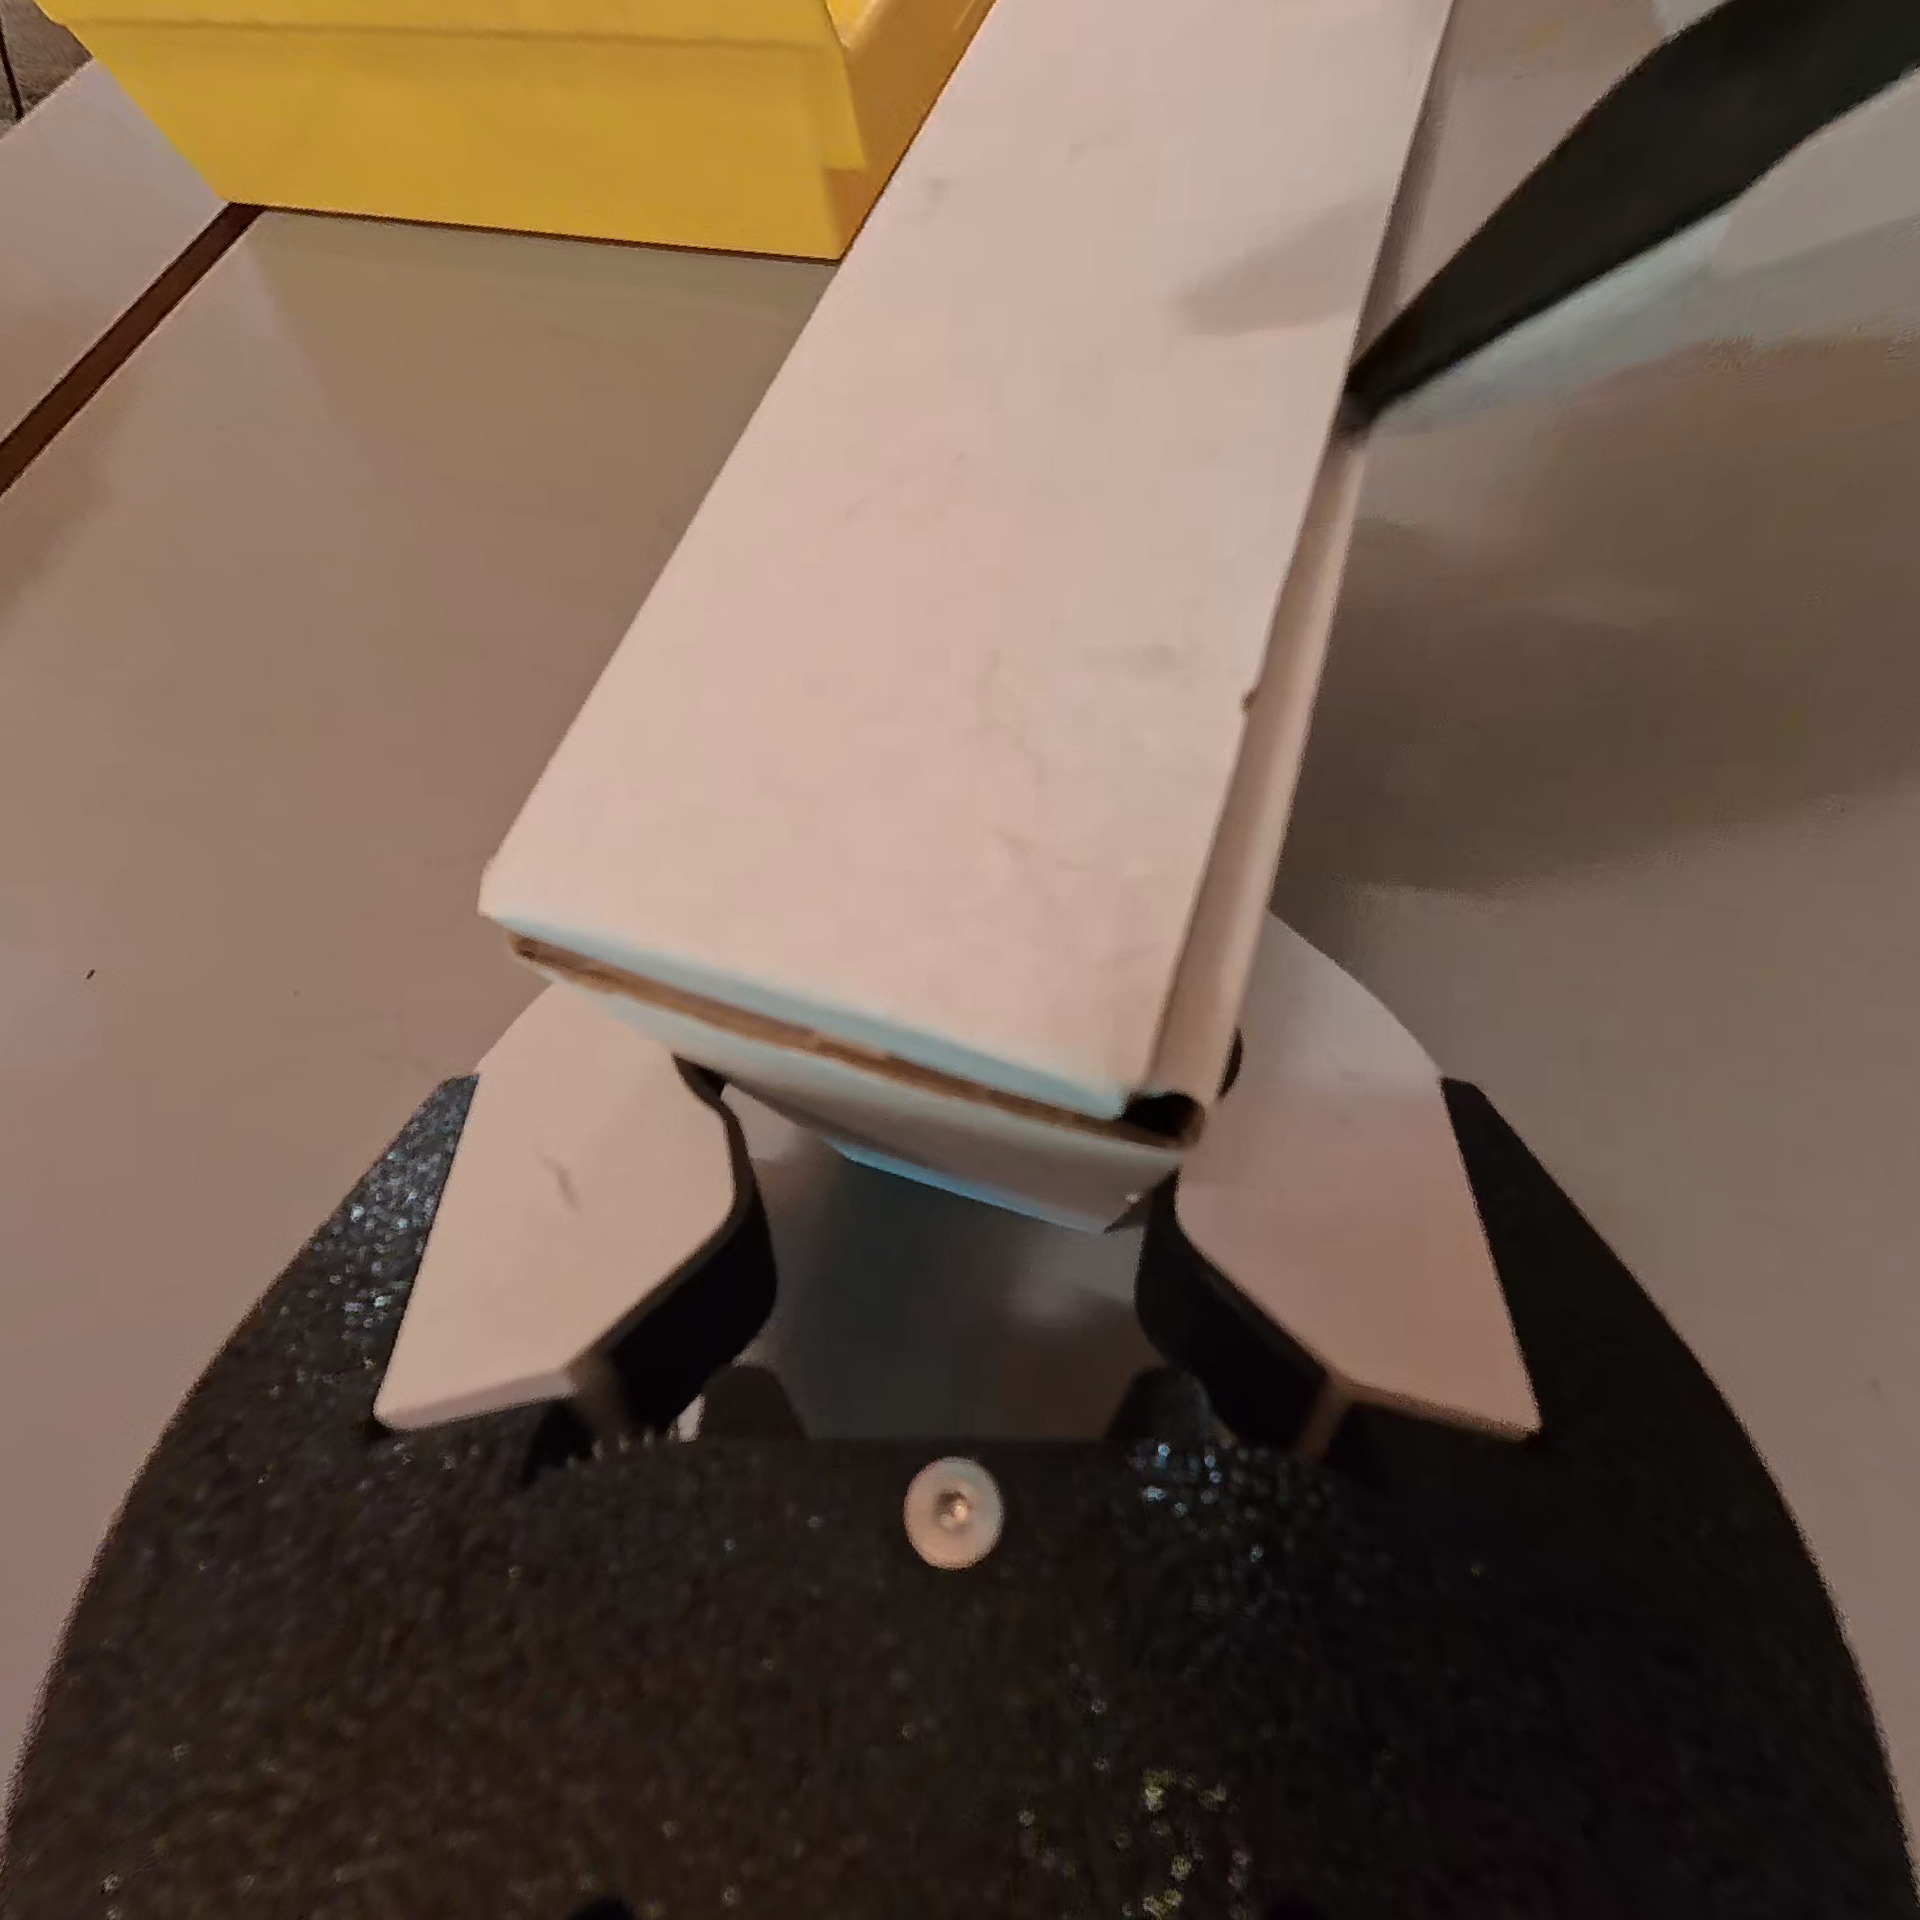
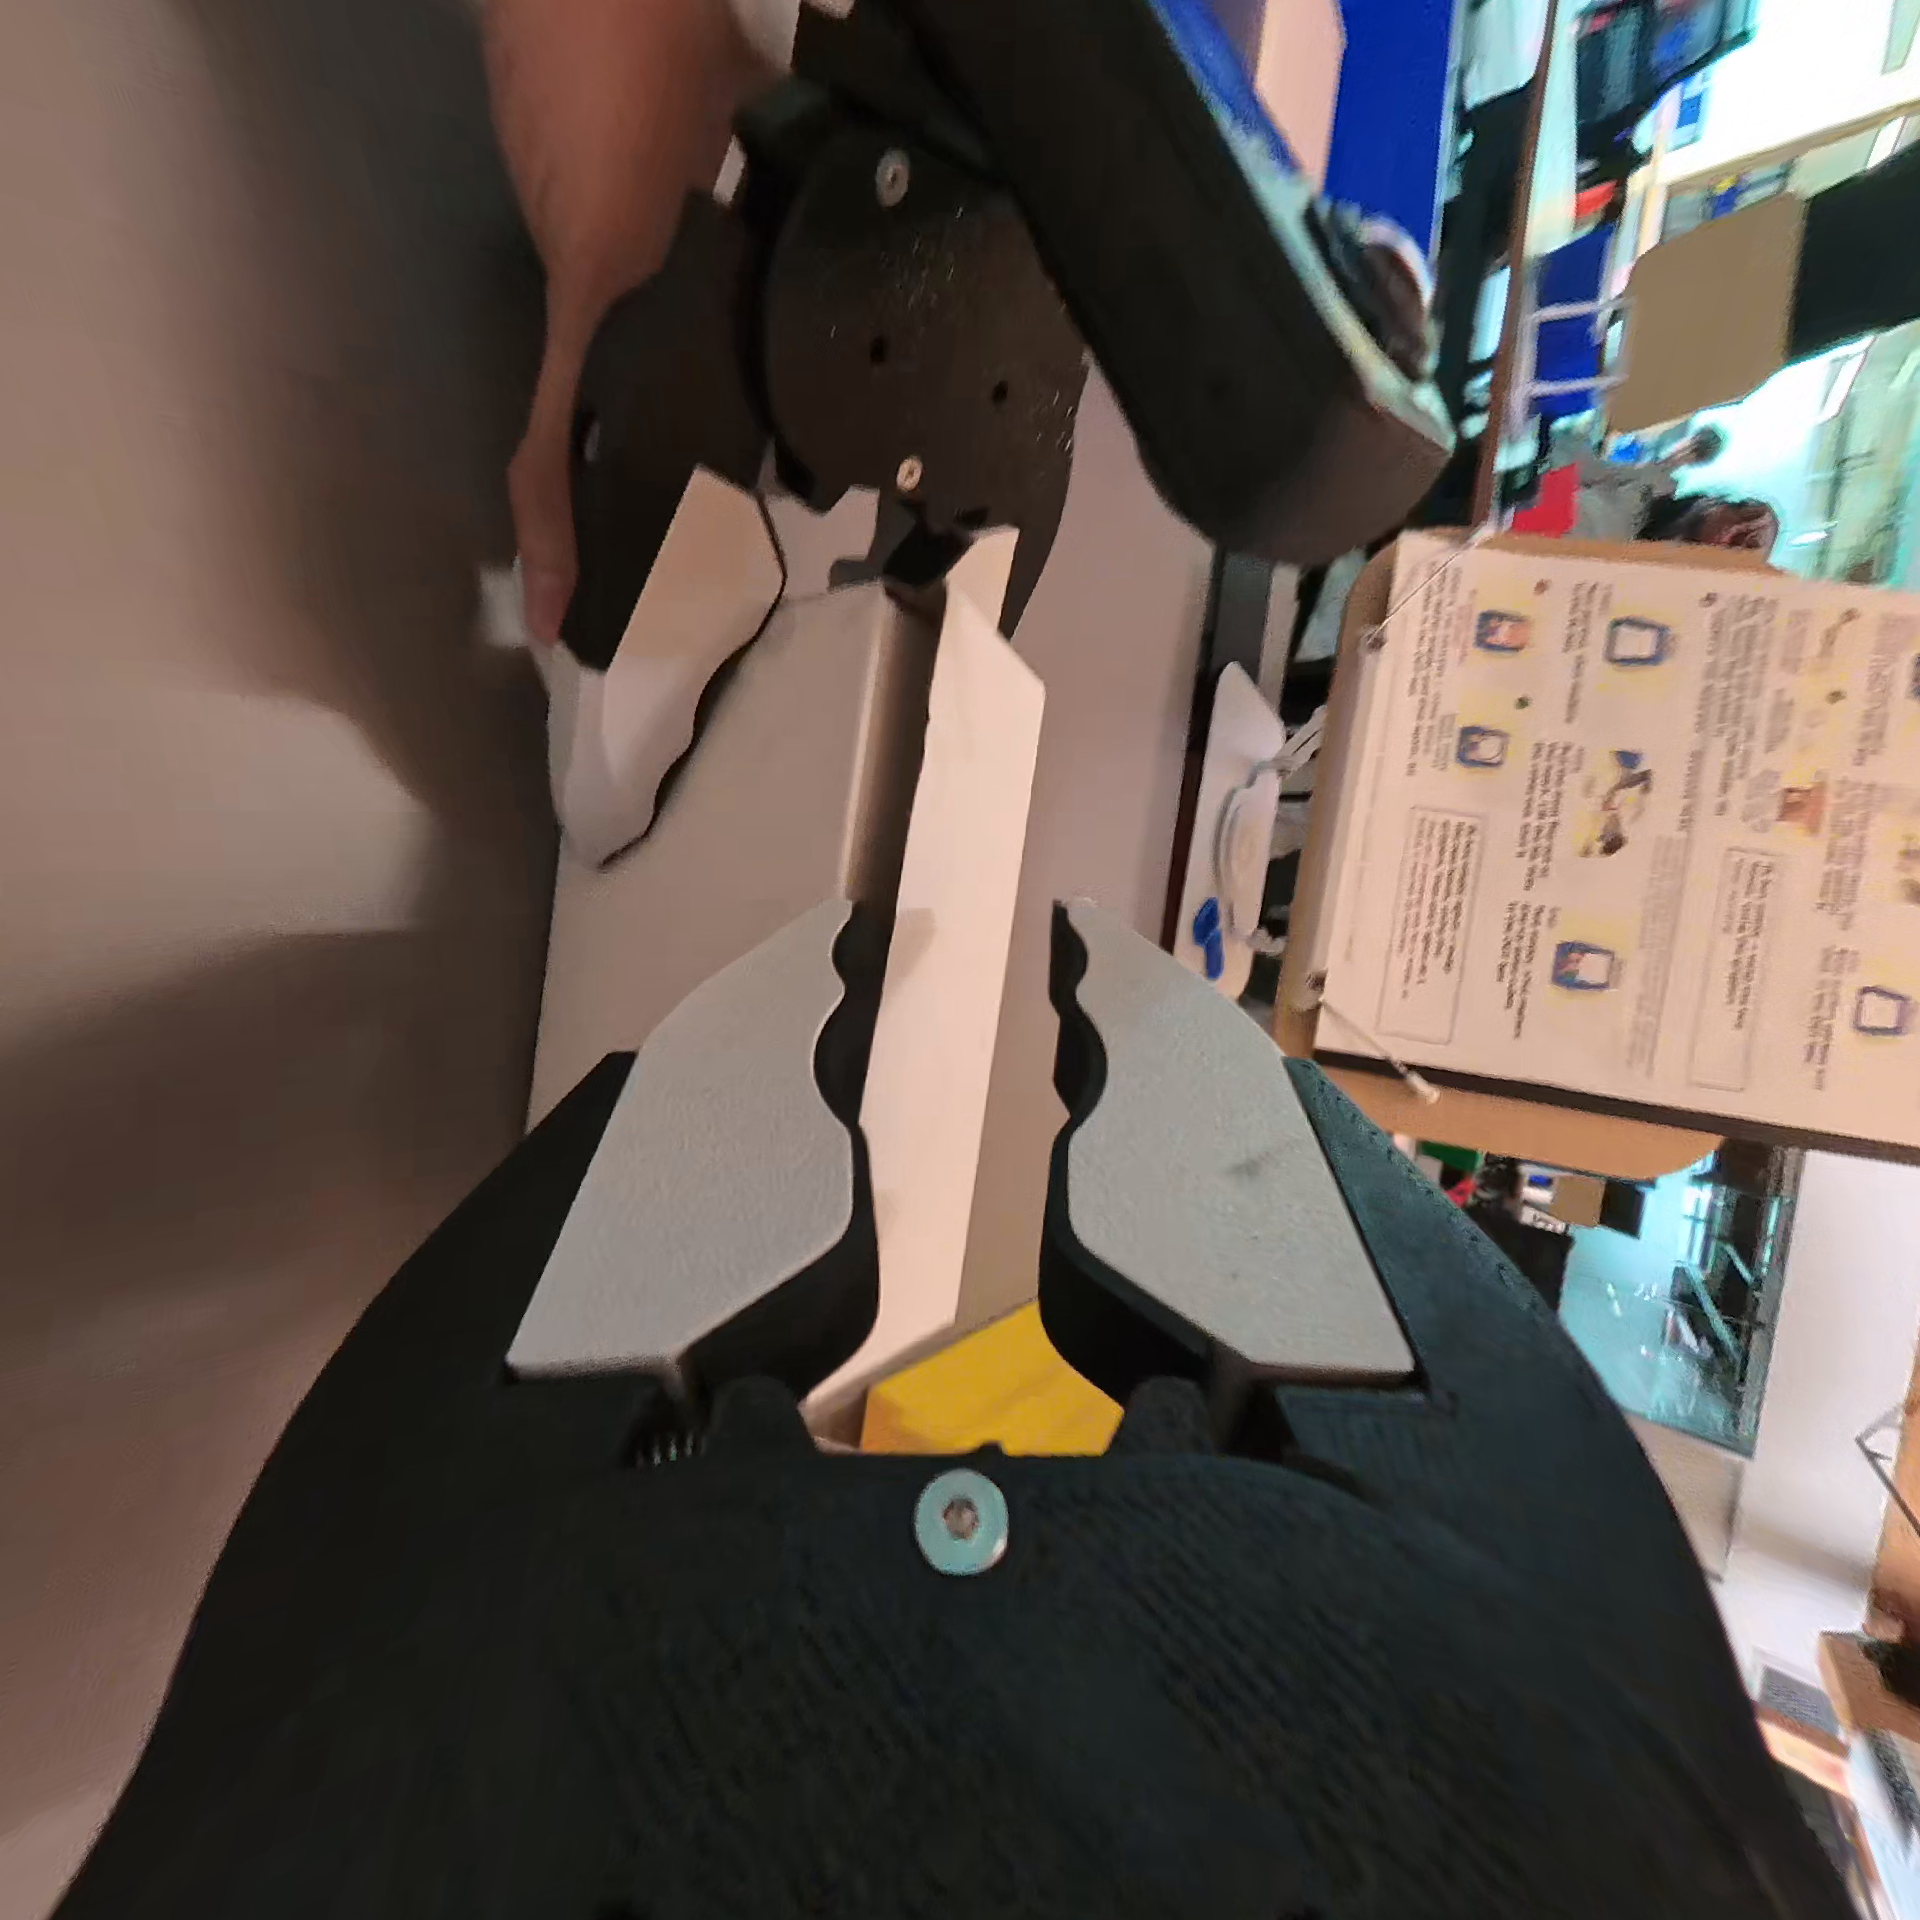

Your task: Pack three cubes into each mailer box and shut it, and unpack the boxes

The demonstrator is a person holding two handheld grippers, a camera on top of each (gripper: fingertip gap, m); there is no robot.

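left wrist view: the left gripper [image 1: 961, 1049] has its two grey-faced fingers [image 1: 561, 1226] pressed against the sides of the near end of a long, flat, closed white cardboard mailer box [image 1: 966, 623], jaws clamped on it. the box runs away over the pale grey worktop [image 1: 312, 675] toward a yellow plastic bin [image 1: 499, 114] at the worktop's far edge. a black fingertip of the other gripper touches the box's right edge, farther along.

right wrist view: the right gripper [image 2: 956, 925] straddles the white box's far end, its jaws parted; whether the pads touch the cardboard i cannot tell. beyond, a hand [image 2: 592, 260] holds the left gripper at the box's other end.
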